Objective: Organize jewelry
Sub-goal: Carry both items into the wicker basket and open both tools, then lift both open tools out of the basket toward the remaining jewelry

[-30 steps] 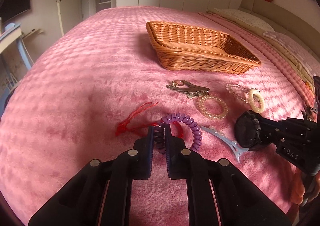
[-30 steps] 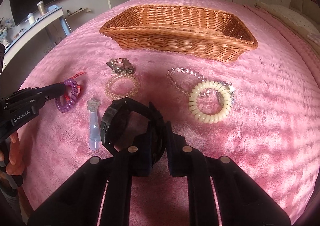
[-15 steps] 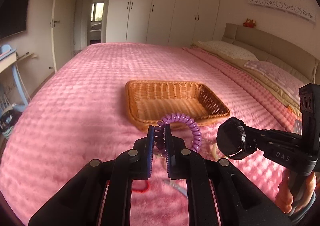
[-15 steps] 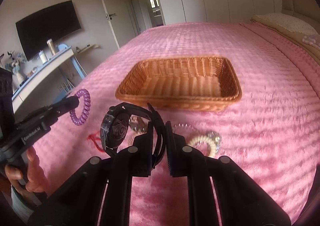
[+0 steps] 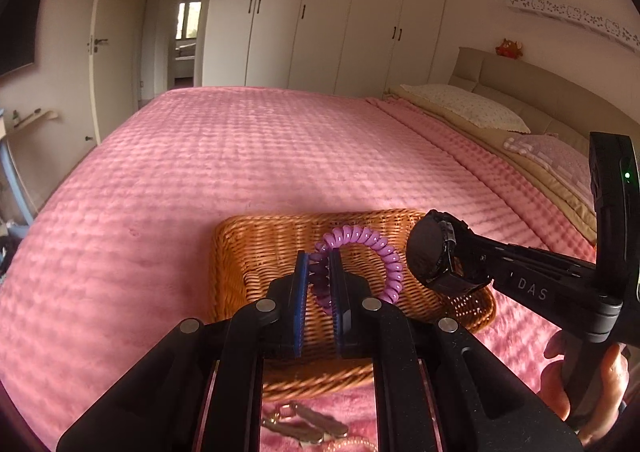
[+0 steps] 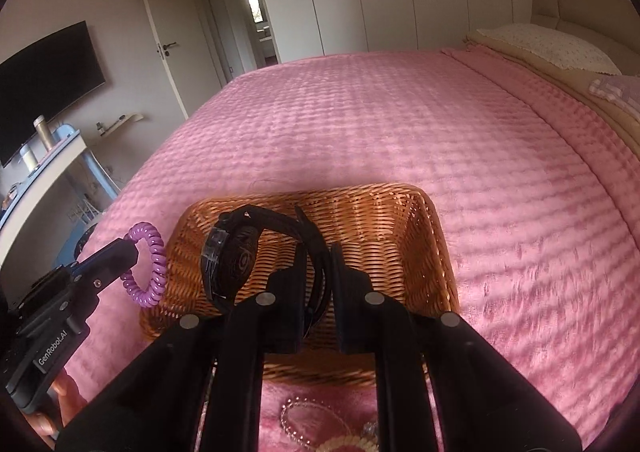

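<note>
Item: two grippers with carried pieces, held over the wicker basket (image 5: 236,248).

Change noted: a second earlier both grippers were low among the pieces on the bedspread; each had since lifted its piece clear and travelled to the basket, which now sat directly beneath them. Judged: pick-up done for these two, release into the basket next.

Left gripper (image 5: 319,272): jaws closed on the purple coil hair tie (image 5: 378,248), its loop hanging free above the basket floor.

Right gripper (image 6: 319,268): jaws closed on the strap of the black watch (image 6: 230,256), the dial hanging to the left, over the basket.

Remaining: metal hair clips (image 5: 304,426) and a clear bead bracelet (image 6: 296,418) lay on the bedspread nearer than the basket, partly hidden by the grippers.

Surface: pink quilted bedspread (image 5: 260,156), soft, wide.

Room: white wardrobes (image 5: 332,12), beige headboard (image 5: 532,84), pillows, an open door, a dark screen (image 6: 44,88) above a desk.
</note>
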`<state>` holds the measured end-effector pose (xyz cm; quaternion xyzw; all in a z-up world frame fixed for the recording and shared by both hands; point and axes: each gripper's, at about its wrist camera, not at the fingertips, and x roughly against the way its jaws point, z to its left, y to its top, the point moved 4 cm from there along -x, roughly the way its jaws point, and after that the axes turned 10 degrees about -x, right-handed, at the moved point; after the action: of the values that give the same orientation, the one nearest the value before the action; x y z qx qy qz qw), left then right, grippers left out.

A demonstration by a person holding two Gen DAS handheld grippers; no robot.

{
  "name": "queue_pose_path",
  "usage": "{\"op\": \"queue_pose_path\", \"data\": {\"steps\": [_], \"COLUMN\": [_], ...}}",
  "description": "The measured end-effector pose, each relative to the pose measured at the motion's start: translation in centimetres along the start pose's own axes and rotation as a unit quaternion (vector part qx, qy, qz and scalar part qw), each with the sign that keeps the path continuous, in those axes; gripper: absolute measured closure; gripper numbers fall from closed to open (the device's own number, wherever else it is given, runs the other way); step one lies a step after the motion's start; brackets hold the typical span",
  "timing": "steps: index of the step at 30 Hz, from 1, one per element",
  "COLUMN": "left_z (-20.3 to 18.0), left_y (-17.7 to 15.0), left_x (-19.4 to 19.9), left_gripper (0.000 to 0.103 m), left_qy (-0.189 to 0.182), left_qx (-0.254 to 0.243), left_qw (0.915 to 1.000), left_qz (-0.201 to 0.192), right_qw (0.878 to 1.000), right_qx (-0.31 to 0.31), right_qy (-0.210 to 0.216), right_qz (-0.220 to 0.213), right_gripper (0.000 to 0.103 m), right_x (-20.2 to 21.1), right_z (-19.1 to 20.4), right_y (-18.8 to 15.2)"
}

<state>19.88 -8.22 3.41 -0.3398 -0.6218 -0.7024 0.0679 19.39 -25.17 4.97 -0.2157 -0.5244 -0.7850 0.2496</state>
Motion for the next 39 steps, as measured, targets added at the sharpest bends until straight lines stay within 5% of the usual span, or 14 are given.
{"op": "queue_pose_path", "data": {"steps": [10, 21, 28, 31, 33, 39], "left_z": [0.3, 0.5, 0.0, -0.4, -0.8, -2.5], "left_y": [-1.4, -3.4, -2.7, -2.5, -2.3, -2.3], "left_x": [-7.7, -10.6, -7.4, -4.7, -2.7, 3.8], "left_gripper": [0.094, 0.092, 0.062, 0.06, 0.056, 0.048], "left_qy": [0.009, 0.016, 0.003, -0.002, -0.007, -0.01], "left_qx": [-0.007, -0.009, -0.008, -0.011, -0.012, -0.02], "left_qw": [0.9979, 0.9935, 0.9965, 0.9982, 0.9989, 0.9997], "left_qz": [0.064, 0.112, 0.083, 0.059, 0.044, 0.002], "right_qw": [0.997, 0.995, 0.997, 0.998, 0.999, 0.999], "right_qx": [-0.016, -0.014, -0.015, -0.013, -0.009, 0.037], "right_qy": [-0.037, -0.04, -0.018, -0.004, 0.01, 0.027], "right_qz": [0.068, 0.085, 0.072, 0.057, 0.043, 0.004], "right_gripper": [0.093, 0.092, 0.081, 0.072, 0.056, 0.055], "right_x": [-7.1, -8.1, -5.2, -2.5, -0.3, 6.1], "right_z": [-2.6, -3.0, -2.9, -2.7, -2.4, -1.1], "right_y": [-0.7, -1.3, -1.3, -1.3, -1.5, -3.3]}}
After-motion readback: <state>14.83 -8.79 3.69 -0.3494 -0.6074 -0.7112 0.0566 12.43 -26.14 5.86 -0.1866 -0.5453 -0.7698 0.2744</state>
